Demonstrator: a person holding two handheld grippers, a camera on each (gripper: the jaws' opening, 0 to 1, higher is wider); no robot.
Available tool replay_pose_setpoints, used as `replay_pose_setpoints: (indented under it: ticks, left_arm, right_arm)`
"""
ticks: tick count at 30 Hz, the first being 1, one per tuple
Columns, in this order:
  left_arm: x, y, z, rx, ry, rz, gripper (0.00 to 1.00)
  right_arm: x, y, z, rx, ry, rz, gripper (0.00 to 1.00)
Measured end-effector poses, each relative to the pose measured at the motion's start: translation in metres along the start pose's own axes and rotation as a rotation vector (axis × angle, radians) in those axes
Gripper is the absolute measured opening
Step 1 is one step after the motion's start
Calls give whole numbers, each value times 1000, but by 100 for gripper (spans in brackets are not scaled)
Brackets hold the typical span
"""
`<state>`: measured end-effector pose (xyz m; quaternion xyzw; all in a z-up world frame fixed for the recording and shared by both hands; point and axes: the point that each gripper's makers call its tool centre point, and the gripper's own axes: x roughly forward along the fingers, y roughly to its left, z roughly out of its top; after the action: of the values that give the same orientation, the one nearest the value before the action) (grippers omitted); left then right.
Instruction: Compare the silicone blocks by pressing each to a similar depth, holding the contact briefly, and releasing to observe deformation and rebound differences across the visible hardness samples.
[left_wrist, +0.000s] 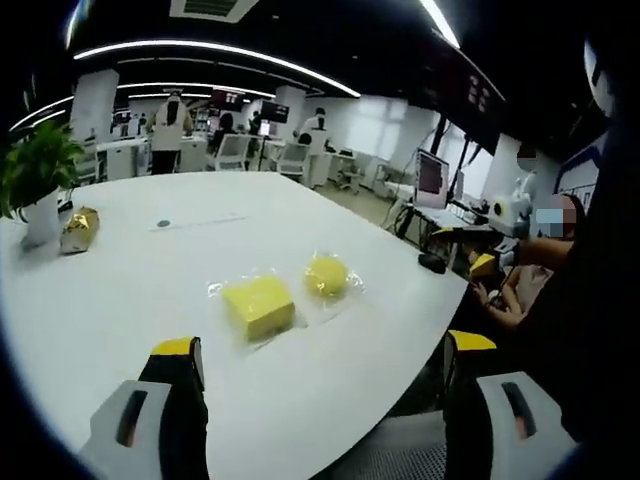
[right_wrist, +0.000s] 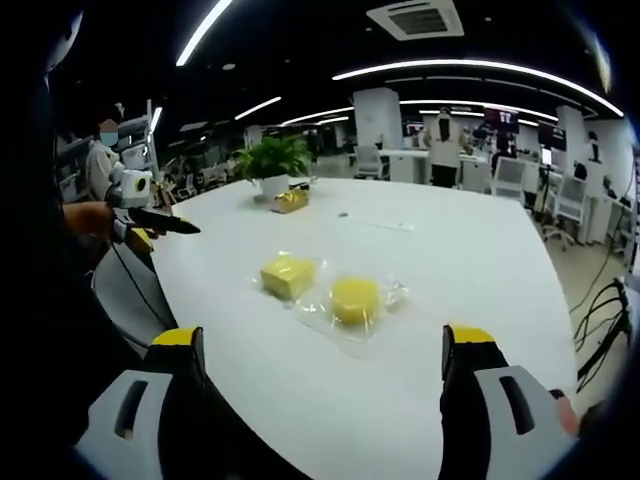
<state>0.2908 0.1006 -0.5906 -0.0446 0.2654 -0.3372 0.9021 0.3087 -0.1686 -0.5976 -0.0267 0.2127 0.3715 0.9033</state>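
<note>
Both hand-held grippers, left (left_wrist: 320, 360) and right (right_wrist: 320, 350), jaws apart, off contact; square block (left_wrist: 258, 306) beside round block (left_wrist: 326, 275), ahead, left hand-held gripper nearer.

My left gripper (left_wrist: 320, 350) hangs above the table's near edge, its 2 jaws spread wide and holding nothing. My right gripper (right_wrist: 322, 340) does likewise, jaws equally wide.

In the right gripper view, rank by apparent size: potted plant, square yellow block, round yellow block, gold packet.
1. Potted plant
2. Round yellow block and square yellow block: about alike, not ranked.
3. Gold packet
Plant and packet sit farther away, so real sizes are unsure.
</note>
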Motion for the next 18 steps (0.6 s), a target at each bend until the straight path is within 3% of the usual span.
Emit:
replay_pose_setpoints:
  ticks: [7,12,18]
  left_arm:
    - [9,-8,10,-25,14,-53,99]
    - [27,-17,19,-15,40,-109,99]
    - [54,-30,34,67,77,-176,97]
  right_arm:
    - [-1,2,-2,8,5,4,87]
    - [-3,2,-3,8,5,0,85]
    - [-6,0,-4,5,6,-9,83]
